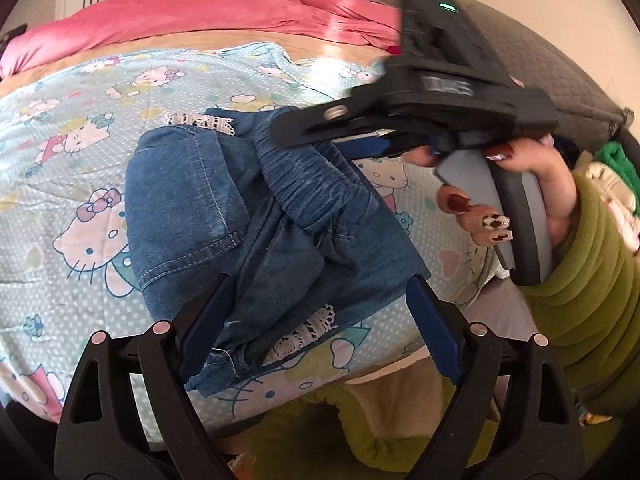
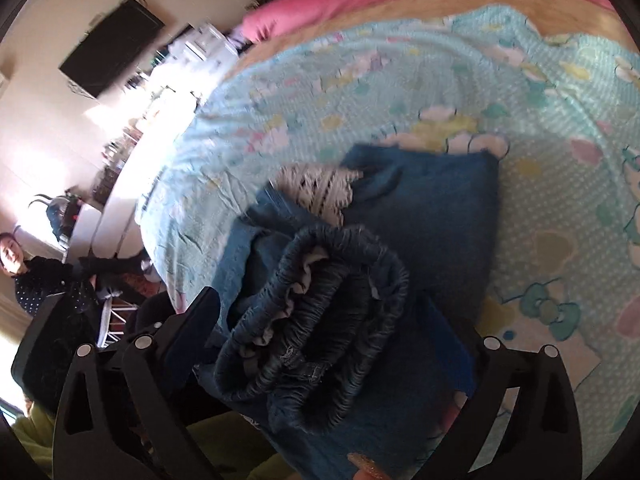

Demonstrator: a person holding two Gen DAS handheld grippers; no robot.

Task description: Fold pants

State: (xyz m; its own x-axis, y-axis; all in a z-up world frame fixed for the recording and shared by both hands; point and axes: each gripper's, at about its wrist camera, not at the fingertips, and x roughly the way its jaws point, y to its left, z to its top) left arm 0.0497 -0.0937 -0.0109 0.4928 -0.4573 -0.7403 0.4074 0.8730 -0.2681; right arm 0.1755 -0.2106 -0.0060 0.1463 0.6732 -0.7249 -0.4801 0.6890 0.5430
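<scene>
Lying in a bunched fold on the pale blue cartoon-cat bedsheet (image 1: 80,128), the small blue denim pants with white lace cuffs (image 1: 224,208) are your landmark here. Your left gripper (image 1: 316,312) hangs over their near edge with its blue-padded jaws spread wide; denim and a lace cuff show in the gap, but the pads press on nothing. Your right gripper (image 1: 320,136) reaches in above the pants' far side, over the gathered elastic waistband (image 1: 308,184), and your right hand (image 1: 532,192), with dark red painted nails and an olive green fleece sleeve (image 1: 580,300), wraps its grey handle. From the right wrist camera that waistband (image 2: 316,292) sits curled up between the right gripper's (image 2: 324,360) jaws, which stand wide apart and clear of the cloth, so the pants rest loose on the sheet. Beyond the pants a pink blanket (image 1: 192,16) lies heaped across the bed, and a grey quilted pillow (image 1: 540,60) sits past them to the right.
</scene>
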